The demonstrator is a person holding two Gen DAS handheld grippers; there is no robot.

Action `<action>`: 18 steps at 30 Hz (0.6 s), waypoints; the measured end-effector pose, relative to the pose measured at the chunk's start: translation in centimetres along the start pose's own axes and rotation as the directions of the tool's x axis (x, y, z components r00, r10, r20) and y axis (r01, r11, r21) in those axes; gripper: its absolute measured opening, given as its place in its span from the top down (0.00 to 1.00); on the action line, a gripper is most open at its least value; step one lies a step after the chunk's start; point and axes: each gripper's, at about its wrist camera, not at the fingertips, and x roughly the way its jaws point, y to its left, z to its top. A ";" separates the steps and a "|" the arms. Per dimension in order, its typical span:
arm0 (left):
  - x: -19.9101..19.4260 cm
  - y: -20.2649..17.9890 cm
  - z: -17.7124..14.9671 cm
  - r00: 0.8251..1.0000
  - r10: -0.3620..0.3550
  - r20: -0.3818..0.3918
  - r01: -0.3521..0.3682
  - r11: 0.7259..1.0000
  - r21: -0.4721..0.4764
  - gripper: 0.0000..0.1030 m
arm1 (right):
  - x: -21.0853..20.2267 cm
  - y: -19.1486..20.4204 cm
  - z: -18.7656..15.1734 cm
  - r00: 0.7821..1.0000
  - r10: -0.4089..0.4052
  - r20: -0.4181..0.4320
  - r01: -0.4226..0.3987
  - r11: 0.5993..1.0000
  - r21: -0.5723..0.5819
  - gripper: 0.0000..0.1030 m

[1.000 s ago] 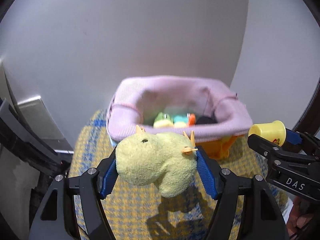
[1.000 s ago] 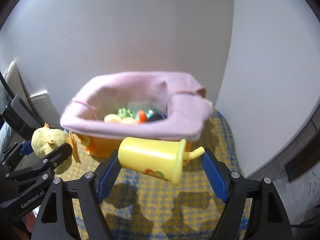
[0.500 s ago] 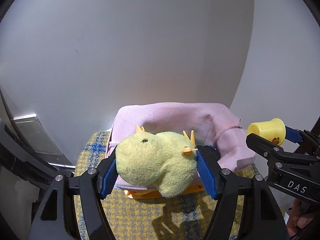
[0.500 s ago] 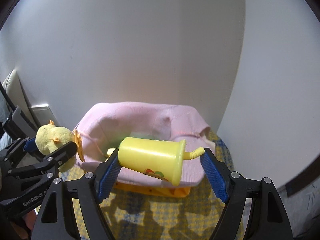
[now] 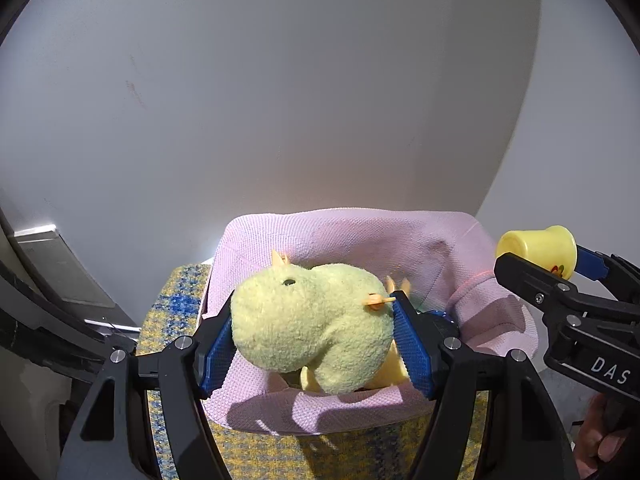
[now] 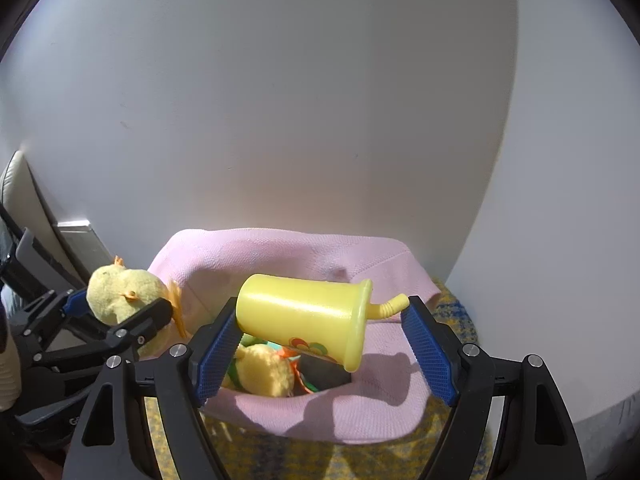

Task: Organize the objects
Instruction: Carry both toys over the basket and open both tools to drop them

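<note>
My left gripper [image 5: 314, 336] is shut on a yellow-green plush toy [image 5: 312, 328] and holds it over the pink-lined basket [image 5: 360, 240]. It shows at the left of the right wrist view [image 6: 124, 296] too. My right gripper [image 6: 320, 336] is shut on a yellow toy cup [image 6: 304, 316] with a straw, lying sideways, above the same basket [image 6: 280, 248]. The cup also shows at the right of the left wrist view [image 5: 536, 248]. Inside the basket lie a yellow plush [image 6: 264, 372] and other small toys.
The basket stands on a yellow and blue checked cloth [image 5: 176, 308], close to a white wall [image 5: 280, 100] in a corner. A grey panel [image 5: 52, 264] is at the left. The cloth continues under the basket in the right wrist view [image 6: 456, 312].
Both grippers have moved forward with their toys, from in front of the basket to over its opening. The basket now sits lower and closer in both views.
</note>
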 end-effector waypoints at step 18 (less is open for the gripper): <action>-1.5 0.9 0.3 0.999 0.031 0.012 -0.031 0.999 -0.022 0.06 | -2.0 0.0 0.5 0.999 -0.022 0.025 0.021 0.999 0.026 0.09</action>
